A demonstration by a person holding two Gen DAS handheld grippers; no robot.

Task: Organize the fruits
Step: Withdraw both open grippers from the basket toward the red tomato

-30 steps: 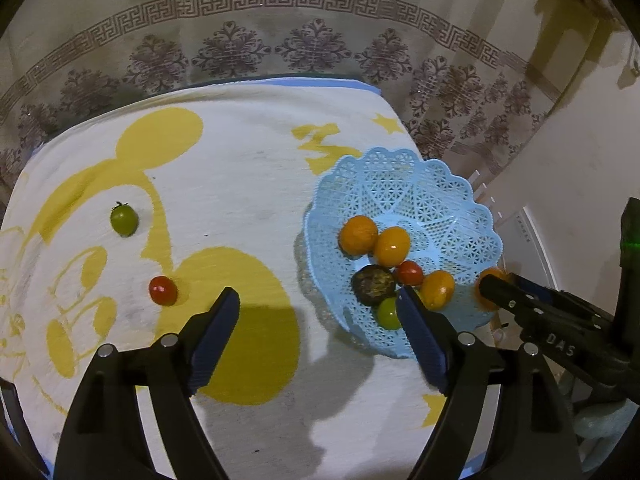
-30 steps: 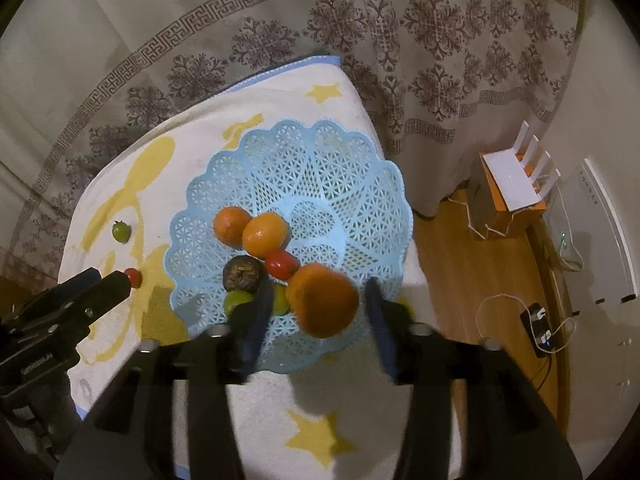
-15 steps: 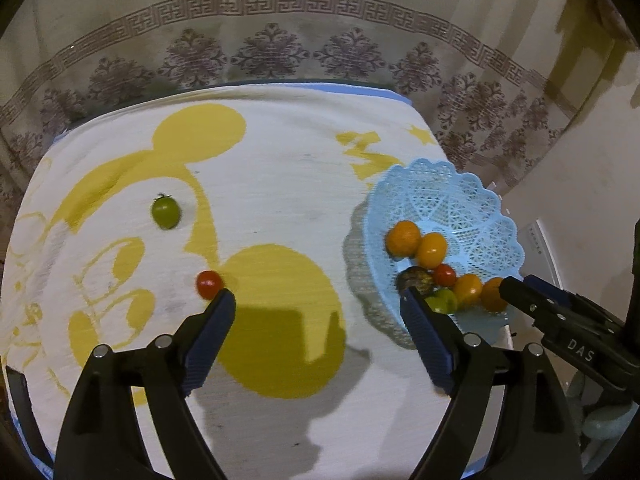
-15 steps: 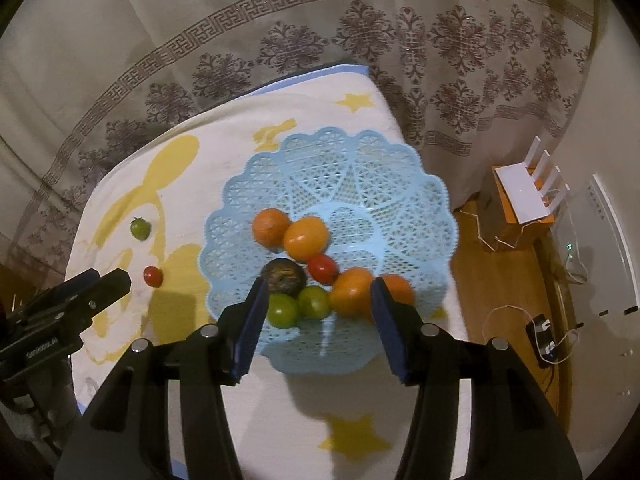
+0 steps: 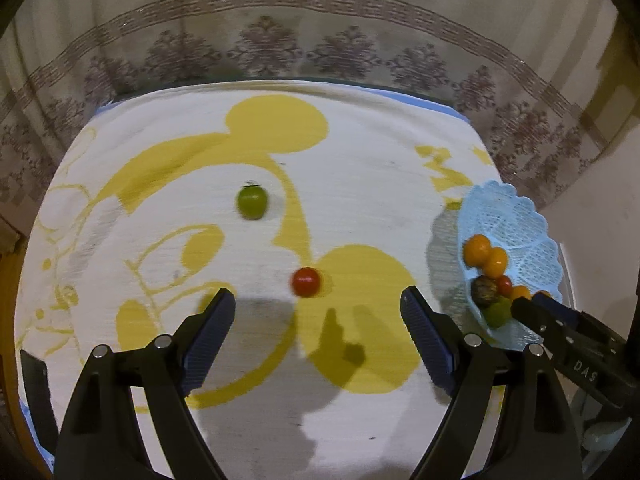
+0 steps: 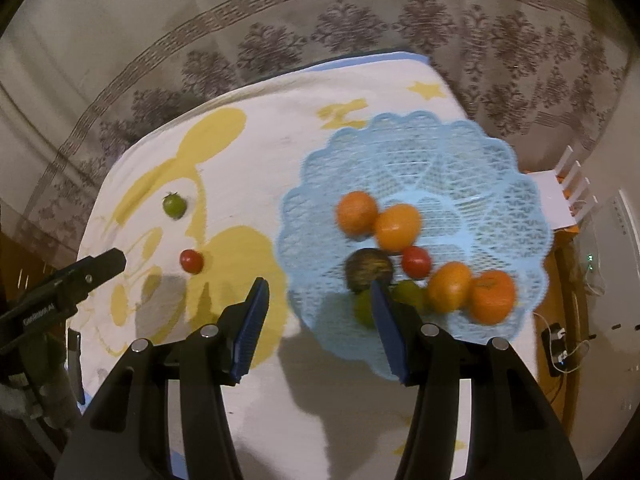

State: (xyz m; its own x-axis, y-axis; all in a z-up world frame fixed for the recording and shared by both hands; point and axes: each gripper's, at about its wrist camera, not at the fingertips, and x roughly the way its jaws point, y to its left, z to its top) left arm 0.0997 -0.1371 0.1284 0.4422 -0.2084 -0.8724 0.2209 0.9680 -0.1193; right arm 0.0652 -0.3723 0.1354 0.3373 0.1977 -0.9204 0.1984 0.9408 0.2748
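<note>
Blue lace basket (image 6: 500, 184): mid-right of the right view, far right edge of the left view; holding most of the fruit
In basket: eight pieces by the count of the right view; four oranges (image 6: 398, 227) running from centre down to lower right, a red tomato (image 6: 416, 262) among them, a dark round fruit (image 6: 368, 270) just left of it, two green fruits (image 6: 408, 294) partly behind the right gripper's finger
Left out: green tomato (image 5: 252, 202) upper centre of the left view; red tomato (image 5: 306, 282) at centre, just above the left gripper's gap; both on the towel (image 5: 360, 184), well apart from the basket
Progress: mostly done, judging by the count; two loose pieces to go, red one likely next
Left gripper (image 5: 318, 310): spread wide, holding nothing; pointed up-frame at the red tomato
Right gripper (image 6: 318, 300): spread, empty; one finger over the towel, the other over the basket's near rim
Axis of tomatoes: near-round, no clear long axis; green one's stem tuft toward the top of the frame in both views; red one's stem not discernible through blur
Axis of basket: round and shallow, opening upward; no long axis
</note>
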